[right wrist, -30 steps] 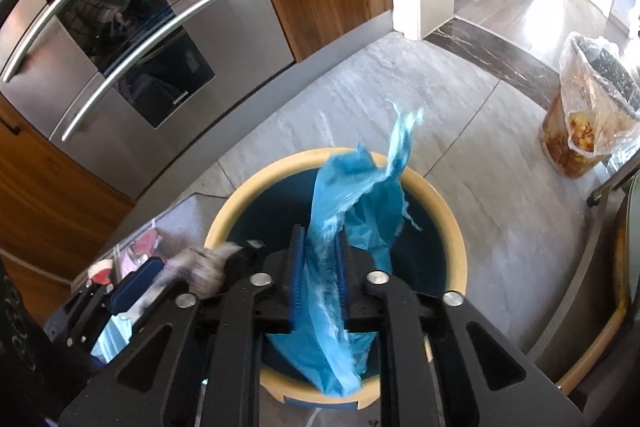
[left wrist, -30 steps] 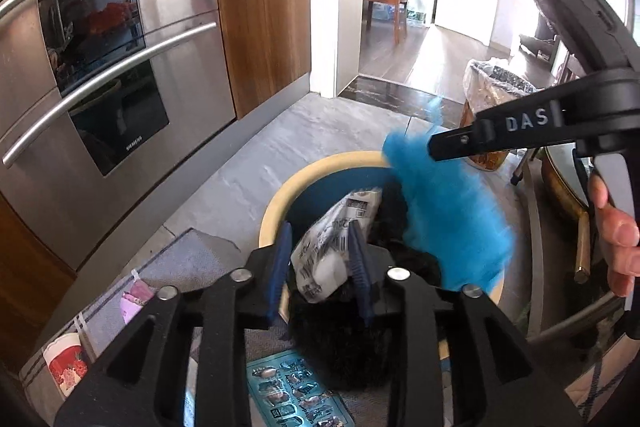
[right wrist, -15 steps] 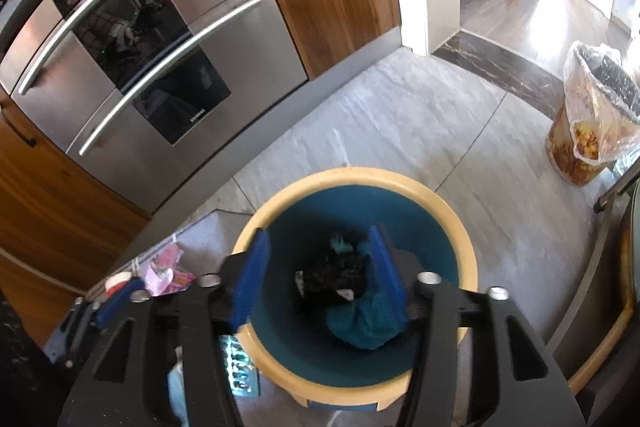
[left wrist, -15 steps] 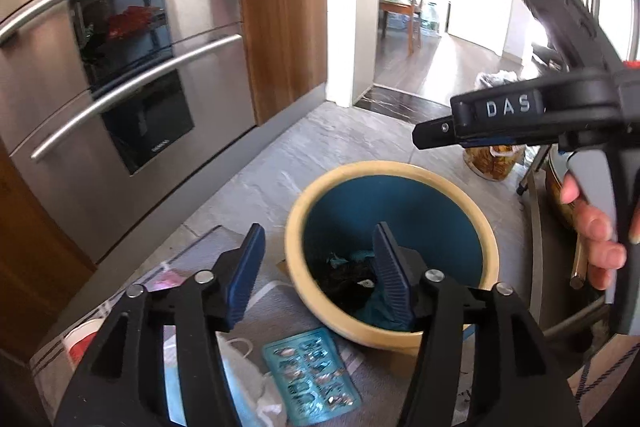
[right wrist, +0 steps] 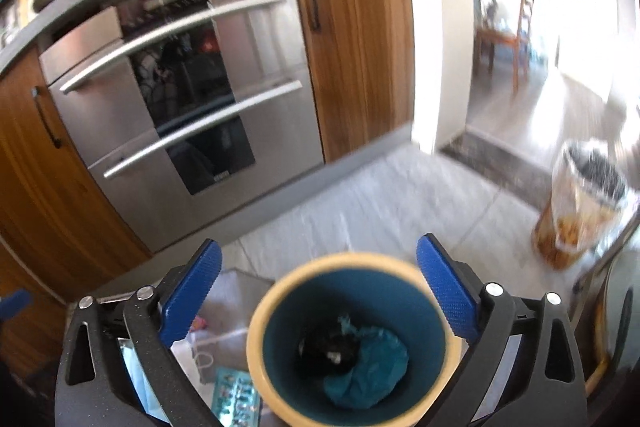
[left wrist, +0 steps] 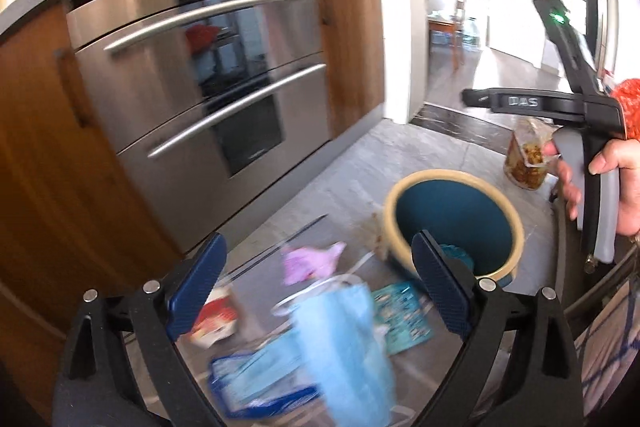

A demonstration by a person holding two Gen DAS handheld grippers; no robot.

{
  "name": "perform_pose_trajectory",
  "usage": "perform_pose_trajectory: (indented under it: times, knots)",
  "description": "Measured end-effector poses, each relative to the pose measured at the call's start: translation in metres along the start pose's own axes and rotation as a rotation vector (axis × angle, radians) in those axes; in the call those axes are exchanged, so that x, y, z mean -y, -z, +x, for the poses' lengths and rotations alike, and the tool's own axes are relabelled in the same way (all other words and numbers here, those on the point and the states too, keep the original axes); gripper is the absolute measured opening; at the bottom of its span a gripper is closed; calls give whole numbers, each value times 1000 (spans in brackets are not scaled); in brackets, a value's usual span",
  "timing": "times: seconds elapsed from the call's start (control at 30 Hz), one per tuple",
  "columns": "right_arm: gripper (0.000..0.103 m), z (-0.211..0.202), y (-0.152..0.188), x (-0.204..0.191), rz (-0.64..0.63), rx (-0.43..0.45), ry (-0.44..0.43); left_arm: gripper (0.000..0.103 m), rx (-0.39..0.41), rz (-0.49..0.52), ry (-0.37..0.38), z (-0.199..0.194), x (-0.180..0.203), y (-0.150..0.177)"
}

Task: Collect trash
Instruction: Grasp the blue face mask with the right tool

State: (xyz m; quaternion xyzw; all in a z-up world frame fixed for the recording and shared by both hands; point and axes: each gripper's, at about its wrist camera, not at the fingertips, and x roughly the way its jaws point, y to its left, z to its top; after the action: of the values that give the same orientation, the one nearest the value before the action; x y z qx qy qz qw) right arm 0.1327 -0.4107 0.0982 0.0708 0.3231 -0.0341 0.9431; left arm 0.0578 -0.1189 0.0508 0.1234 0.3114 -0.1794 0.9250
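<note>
A teal bin with a cream rim (right wrist: 264, 323) (left wrist: 516, 223) stands on the floor; a crumpled blue plastic bag (right wrist: 372, 367) and dark trash (right wrist: 328, 345) lie at its bottom. My left gripper (left wrist: 316, 287) hangs above a grey mat, jaws opening wide, nothing between them. Under it lie a light-blue face mask (left wrist: 340, 343), a pink wrapper (left wrist: 308, 263), a teal blister pack (left wrist: 404, 315) and a red-and-white wrapper (left wrist: 216, 319). My right gripper (right wrist: 318, 291) is above the bin, jaws opening, nothing held. A hand holds its handle (left wrist: 600, 195) in the left wrist view.
A steel double oven (left wrist: 208, 95) and wooden cabinets (right wrist: 356, 47) line the left wall. A lined waste basket (right wrist: 580, 211) stands on the grey tile floor at right. A doorway beyond shows a wooden chair (right wrist: 524, 27).
Both grippers let go of their trash, a white wrapper and a blue bag, which dropped into the bin. Both opened wide and rose; the left one swung left over the mat.
</note>
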Motion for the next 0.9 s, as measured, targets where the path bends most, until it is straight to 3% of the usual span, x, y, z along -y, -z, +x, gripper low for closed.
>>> perform_pose_trajectory:
  times: [0.13,0.23,0.33,0.4,0.47,0.67,0.77,0.83,0.9]
  knots:
    - [98,-7,3,-10,17,22,-35,95,-22,-46,-78,-26,-30,19]
    - [98,-5,13,-20,71,-47,-129,96,-30,-90,-144,-39,-54,35]
    - [98,1,28,-40,119,-148,-208,96,-32,-179,-151,-37,-80,41]
    - [98,4,40,-63,80,-201,-234,96,-32,-196,-166,-30,-89,46]
    - [98,10,55,-88,22,-257,-243,96,-83,-202,-203,-15,-97,52]
    - [98,24,103,-146,-176,-385,-267,96,-148,-244,-204,3,-113,68]
    - [96,32,119,-156,-209,-429,-268,96,-178,-254,-207,9,-118,76]
    - [93,35,128,-163,-211,-456,-283,96,-199,-294,-192,9,-125,82]
    - [80,39,136,-173,-221,-494,-303,96,-203,-334,-181,9,-132,83]
